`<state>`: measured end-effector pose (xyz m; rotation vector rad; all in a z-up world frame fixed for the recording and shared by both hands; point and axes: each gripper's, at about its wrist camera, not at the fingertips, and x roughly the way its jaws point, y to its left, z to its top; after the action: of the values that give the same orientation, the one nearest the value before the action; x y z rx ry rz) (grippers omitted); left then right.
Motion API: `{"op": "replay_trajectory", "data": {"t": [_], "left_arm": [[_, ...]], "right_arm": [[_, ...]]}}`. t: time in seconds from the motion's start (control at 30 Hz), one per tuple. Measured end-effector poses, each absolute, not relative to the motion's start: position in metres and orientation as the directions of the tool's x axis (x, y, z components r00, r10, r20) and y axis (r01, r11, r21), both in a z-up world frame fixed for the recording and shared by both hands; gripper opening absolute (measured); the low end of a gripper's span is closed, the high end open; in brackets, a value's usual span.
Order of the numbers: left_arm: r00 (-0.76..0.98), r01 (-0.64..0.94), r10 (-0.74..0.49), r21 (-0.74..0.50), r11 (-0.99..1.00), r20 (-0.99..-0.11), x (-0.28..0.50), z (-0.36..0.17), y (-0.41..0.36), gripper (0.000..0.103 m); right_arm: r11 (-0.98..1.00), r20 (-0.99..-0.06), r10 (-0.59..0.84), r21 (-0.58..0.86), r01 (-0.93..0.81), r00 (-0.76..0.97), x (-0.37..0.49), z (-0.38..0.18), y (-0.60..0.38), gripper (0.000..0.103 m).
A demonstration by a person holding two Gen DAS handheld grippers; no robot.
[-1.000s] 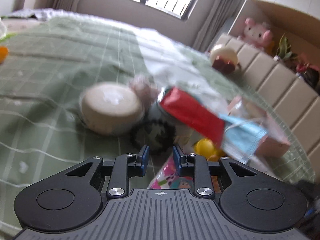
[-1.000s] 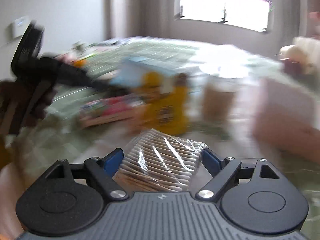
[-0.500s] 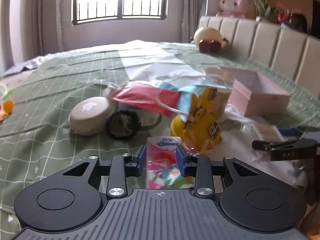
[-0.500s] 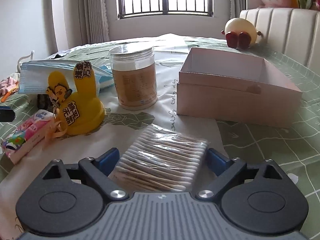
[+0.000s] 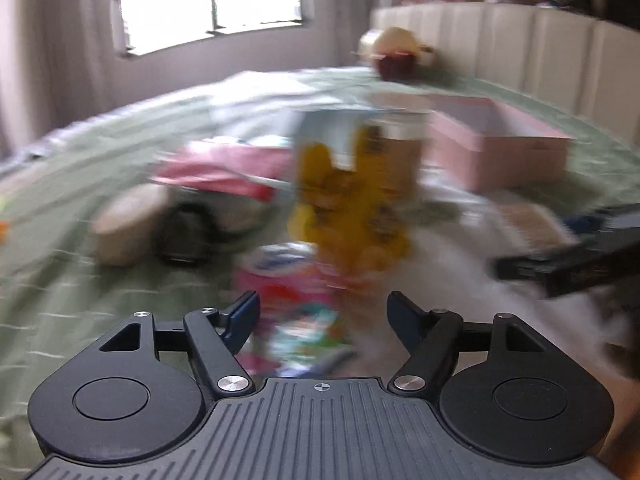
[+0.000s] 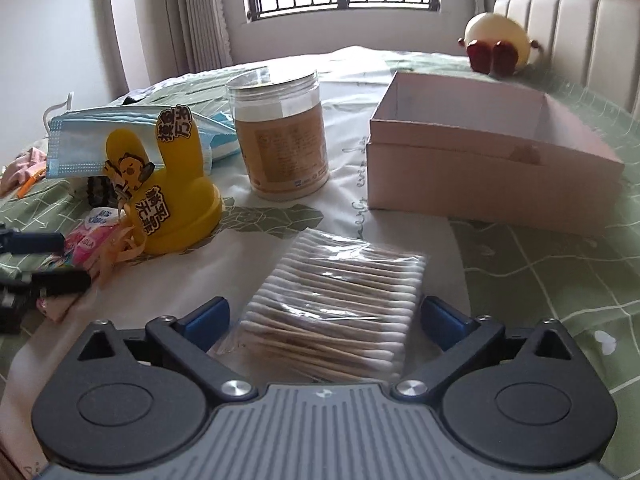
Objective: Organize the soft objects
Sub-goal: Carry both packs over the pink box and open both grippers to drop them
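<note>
My right gripper (image 6: 324,320) is open, its jaws on either side of a clear bag of cotton swabs (image 6: 340,304) lying on the bed; whether the pads touch it is unclear. An open pink box (image 6: 488,168) stands beyond to the right. My left gripper (image 5: 322,316) is open over a pink tissue pack (image 5: 296,300), in a blurred view. That pack (image 6: 94,236) lies at the left in the right wrist view. A blue face mask (image 6: 100,136) drapes behind a yellow rabbit-shaped holder (image 6: 164,192).
A clear jar (image 6: 280,132) with a tan label stands mid-bed. A cream plush toy (image 6: 496,44) sits by the padded headboard (image 6: 580,40). A round beige pad (image 5: 128,224), a black scrunchie (image 5: 184,236) and a red pouch (image 5: 224,168) lie left. The bed has a green checked cover (image 6: 560,264).
My left gripper has opened wide and swung right and closer to the tissue pack. My right gripper has lowered slightly toward the swab bag, jaws still spread.
</note>
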<state>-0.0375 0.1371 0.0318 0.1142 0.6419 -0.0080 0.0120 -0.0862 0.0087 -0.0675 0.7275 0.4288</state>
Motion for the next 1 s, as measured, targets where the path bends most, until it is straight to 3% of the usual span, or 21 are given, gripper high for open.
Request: {"op": "replay_trajectory", "data": {"t": [0.07,0.2,0.27,0.33,0.43,0.6,0.8,1.0], "left_arm": [[0.779,-0.017,0.099,0.137,0.990,-0.620,-0.031,0.028,0.143,0.075],[0.742,-0.034,0.051,0.039,0.999,-0.668,-0.017,0.018,0.154,0.075],[0.748,-0.056,0.047,0.009,0.998,-0.662,-0.016,0.018,0.156,0.072],[0.752,-0.056,0.040,-0.004,0.998,-0.658,-0.018,0.021,0.157,0.059],[0.769,-0.033,0.011,-0.021,0.999,-0.639,-0.033,0.026,0.155,0.058],[0.782,0.055,-0.061,-0.028,0.998,-0.621,-0.071,0.040,0.136,0.057],[0.803,0.268,-0.262,-0.069,0.961,-0.535,-0.086,0.093,0.084,0.057],[0.824,0.394,-0.424,-0.159,0.905,-0.375,-0.005,0.162,0.044,0.057]], "right_arm": [[0.911,-0.665,0.340,0.057,-0.409,0.665,0.012,0.009,-0.081,0.103],[0.904,-0.649,0.308,-0.027,-0.426,0.696,0.005,0.014,-0.072,0.101],[0.906,-0.638,0.300,-0.042,-0.421,0.709,0.002,0.018,-0.072,0.099],[0.910,-0.628,0.302,-0.033,-0.413,0.717,0.001,0.021,-0.075,0.090],[0.907,-0.644,0.331,0.015,-0.421,0.689,0.003,0.028,-0.087,0.080],[0.892,-0.626,0.352,-0.001,-0.452,0.696,-0.021,0.049,-0.122,0.079],[0.888,-0.520,0.371,-0.041,-0.457,0.769,-0.052,0.092,-0.175,0.079],[0.896,-0.342,0.361,-0.133,-0.425,0.868,-0.030,0.147,-0.196,0.079]]}}
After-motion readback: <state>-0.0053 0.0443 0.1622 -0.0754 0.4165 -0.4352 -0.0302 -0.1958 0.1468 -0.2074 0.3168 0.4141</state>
